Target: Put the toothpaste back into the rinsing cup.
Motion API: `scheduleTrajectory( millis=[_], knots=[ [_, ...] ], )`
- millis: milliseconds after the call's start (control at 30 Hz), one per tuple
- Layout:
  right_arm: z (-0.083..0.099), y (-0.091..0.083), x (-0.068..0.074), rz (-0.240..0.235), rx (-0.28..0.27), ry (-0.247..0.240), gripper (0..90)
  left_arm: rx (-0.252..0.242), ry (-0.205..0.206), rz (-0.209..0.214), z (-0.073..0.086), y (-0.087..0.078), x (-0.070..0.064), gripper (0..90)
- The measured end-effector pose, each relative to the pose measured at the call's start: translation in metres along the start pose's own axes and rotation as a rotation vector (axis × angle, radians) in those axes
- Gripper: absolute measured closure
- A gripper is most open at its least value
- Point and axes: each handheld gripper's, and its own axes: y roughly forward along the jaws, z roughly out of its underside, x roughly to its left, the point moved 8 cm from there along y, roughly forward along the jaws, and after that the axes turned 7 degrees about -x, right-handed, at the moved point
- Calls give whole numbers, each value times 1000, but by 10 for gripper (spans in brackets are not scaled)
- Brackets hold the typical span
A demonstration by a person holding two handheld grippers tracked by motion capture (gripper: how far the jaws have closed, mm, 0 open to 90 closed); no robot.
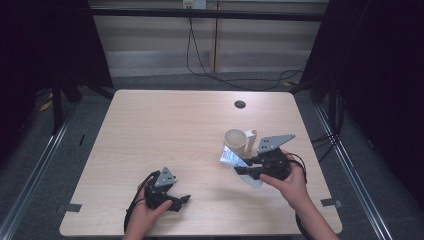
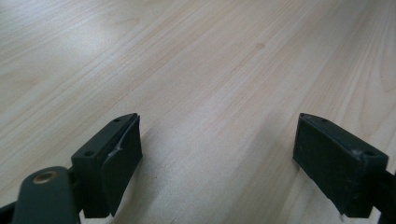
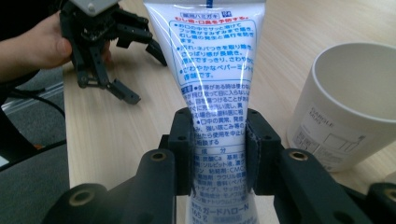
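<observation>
Beside the white cup [image 1: 235, 141] on the wooden table [image 1: 165, 135], the right gripper [image 3: 218, 149] clamps a toothpaste tube [image 3: 215, 79], lifted but seemingly not yet in the cup. Left gripper [image 2: 217, 154] rests released, empty, near the table's front edge.

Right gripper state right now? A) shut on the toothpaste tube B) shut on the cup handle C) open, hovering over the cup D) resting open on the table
A: the right gripper has its jaws pressed on both sides of the toothpaste tube, with the cup apart beside it.
</observation>
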Motion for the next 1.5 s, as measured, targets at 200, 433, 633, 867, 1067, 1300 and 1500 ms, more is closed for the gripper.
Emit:
scheduleTrajectory(
  millis=[200,433,633,867,1067,1300,1500],
  knots=[
    [-10,-2,-5,22,-51,24,685,0,-1,1,0,0,0,152],
    [-22,-4,-9,48,-115,42,684,0,-2,-1,0,0,0,152],
    [-29,-7,-13,77,-166,48,684,0,-1,-1,0,0,0,152],
    [-35,-7,-19,101,-200,58,683,3,3,0,0,0,0,152],
    [-44,-9,-23,126,-228,61,683,6,5,1,0,0,0,151],
    [-50,-9,-28,136,-238,70,683,11,5,-3,1,0,-1,152],
    [-56,-8,-32,146,-264,80,683,10,8,-6,1,0,-1,152]
  ],
)
